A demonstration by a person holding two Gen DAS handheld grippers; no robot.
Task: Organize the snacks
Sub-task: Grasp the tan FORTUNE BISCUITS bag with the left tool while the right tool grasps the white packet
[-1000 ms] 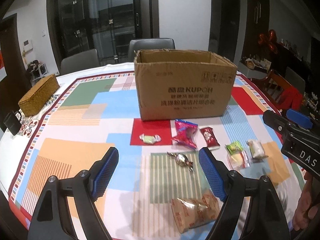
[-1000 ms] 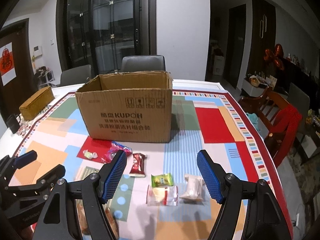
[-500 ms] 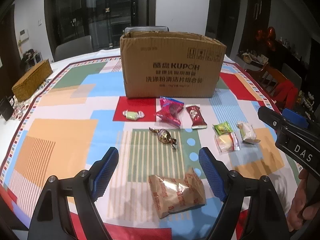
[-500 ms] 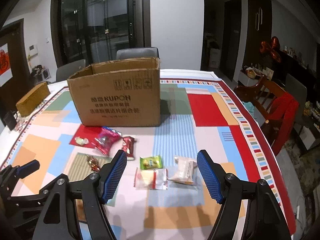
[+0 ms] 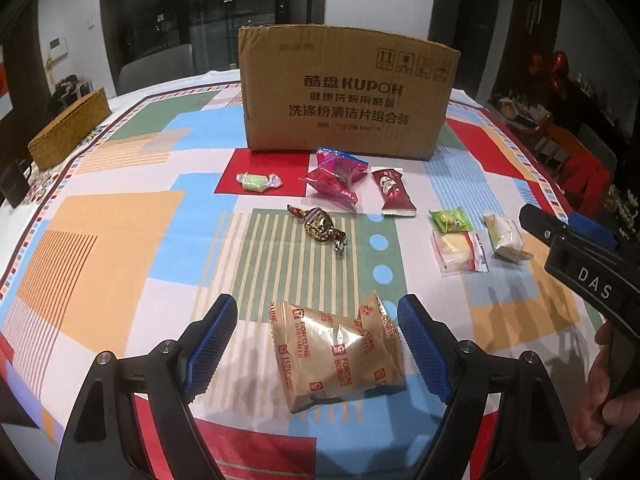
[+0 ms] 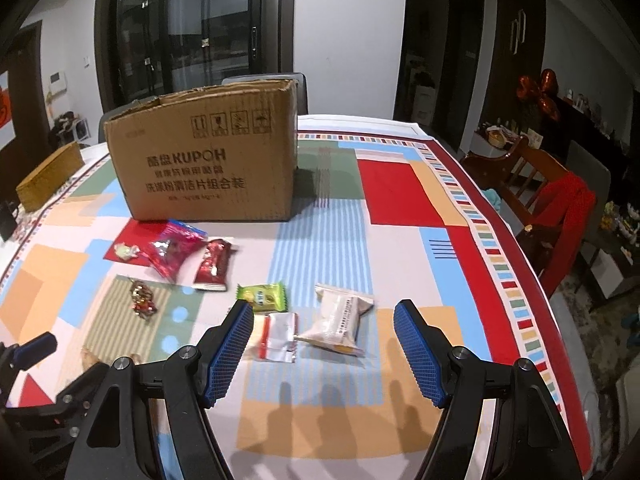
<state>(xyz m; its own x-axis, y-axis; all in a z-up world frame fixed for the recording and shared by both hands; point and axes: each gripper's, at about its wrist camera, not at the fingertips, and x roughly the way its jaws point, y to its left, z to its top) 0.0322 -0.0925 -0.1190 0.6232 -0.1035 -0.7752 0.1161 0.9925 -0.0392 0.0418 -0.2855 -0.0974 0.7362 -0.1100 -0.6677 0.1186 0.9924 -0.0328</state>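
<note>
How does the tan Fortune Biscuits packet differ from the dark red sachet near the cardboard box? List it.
The tan Fortune Biscuits packet is wider and puffy; the dark red sachet is narrow and flat. The packet lies between the open left gripper's fingers; the sachet lies far from them, nearer the box. Both rest on the tablecloth.

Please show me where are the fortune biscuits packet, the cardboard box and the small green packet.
fortune biscuits packet [image 5: 336,354], left wrist view, middle of wrapper.
cardboard box [image 6: 202,164], right wrist view, printed front wall.
small green packet [image 6: 262,296], right wrist view, wrapper centre.
</note>
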